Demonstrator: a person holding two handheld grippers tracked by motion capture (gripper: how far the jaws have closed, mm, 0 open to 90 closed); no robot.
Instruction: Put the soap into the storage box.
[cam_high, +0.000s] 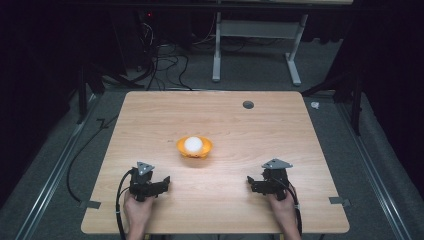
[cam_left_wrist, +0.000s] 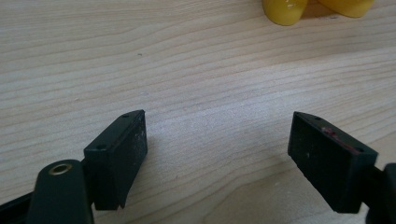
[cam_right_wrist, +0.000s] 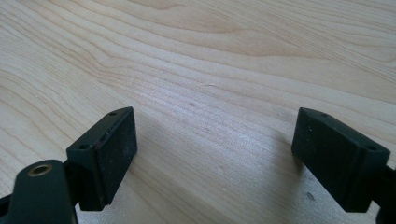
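High view shows a yellow bowl (cam_high: 194, 148) holding a white ball (cam_high: 193, 144) at the middle of the wooden table (cam_high: 280, 125). Nearer the person, the left gripper (cam_high: 161, 183) and the right gripper (cam_high: 254, 183) rest well apart from it, jaws spread wide and empty.

One orange bowl (cam_high: 194, 148), one white ball (cam_high: 193, 144) in it, one wooden table (cam_high: 235, 125), two grippers: left gripper (cam_high: 162, 183), right gripper (cam_high: 252, 183)

A light wooden table (cam_high: 150, 115) carries a yellow bowl (cam_high: 194, 148), standing ahead of and between the left gripper (cam_high: 161, 184) and right gripper (cam_high: 254, 184).
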